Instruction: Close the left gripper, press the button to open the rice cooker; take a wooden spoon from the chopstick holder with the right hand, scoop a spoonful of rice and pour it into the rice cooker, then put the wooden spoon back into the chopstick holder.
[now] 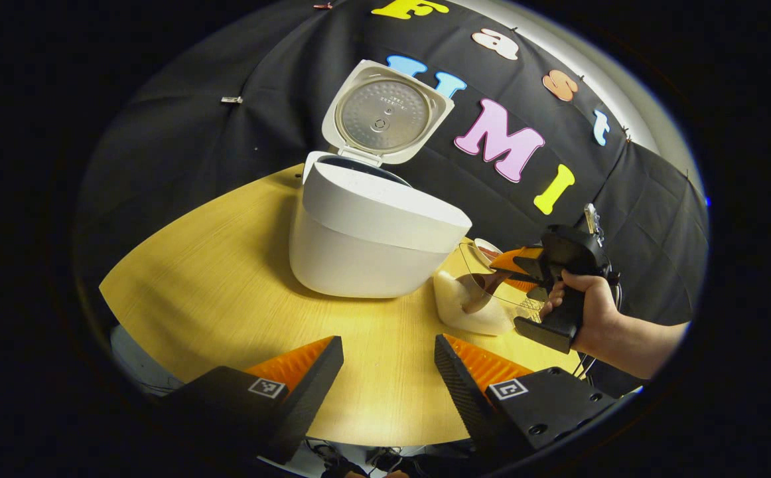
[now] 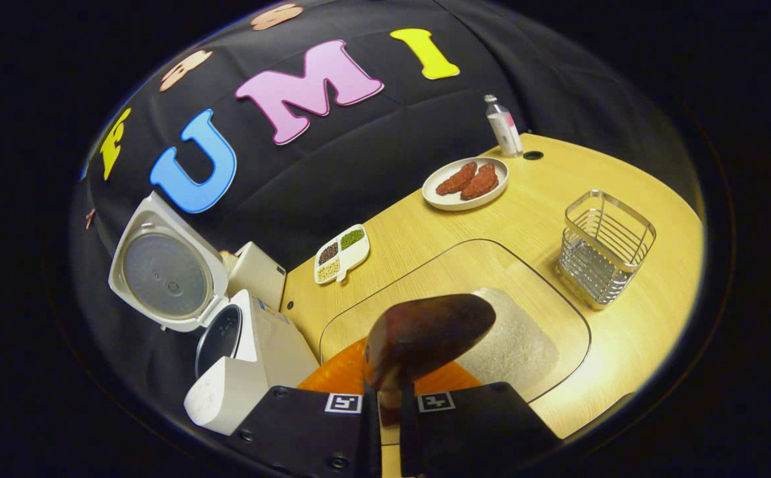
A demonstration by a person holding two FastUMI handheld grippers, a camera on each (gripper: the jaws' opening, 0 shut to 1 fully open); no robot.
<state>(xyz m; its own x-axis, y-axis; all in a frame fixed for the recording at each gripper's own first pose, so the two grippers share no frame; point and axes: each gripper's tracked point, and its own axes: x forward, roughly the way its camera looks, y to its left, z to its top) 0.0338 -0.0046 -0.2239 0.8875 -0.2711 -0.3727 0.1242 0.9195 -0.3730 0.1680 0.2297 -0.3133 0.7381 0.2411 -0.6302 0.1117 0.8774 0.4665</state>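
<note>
The right gripper (image 2: 389, 398) has its fingers pressed together on the handle of the spoon (image 2: 425, 335), whose dark bowl juts out just ahead of the fingertips and hangs over the mound of rice (image 2: 518, 345) in a clear bowl (image 2: 561, 299). From the left gripper view the same spoon (image 1: 475, 295) dips inside that bowl (image 1: 468, 255), held by the right gripper (image 1: 525, 265) in a hand (image 1: 588, 309). The left gripper (image 1: 389, 362) hovers over the bare bench (image 1: 226, 265) with its fingers well apart and nothing between them. The spoon looks light, stiff and smooth, so a firm hold high on the handle seems right; a grip that close to the bowl leaves little lever, and the smooth wood could twist under a load. The rice is loose and will likely spill off a tilted spoon, so it probably needs carrying level. To the left of the right gripper stands the cooker (image 2: 253, 358), lid (image 2: 166, 265) up, pot open, so the button step looks done. Ahead and right of the right gripper sits the wire holder (image 2: 604, 249), where the spoon must go back. Farther ahead are a divided dish (image 2: 342, 252) of grains, a plate (image 2: 465, 182) with reddish pieces, and a bottle (image 2: 503, 129) at the bench's far edge.
</note>
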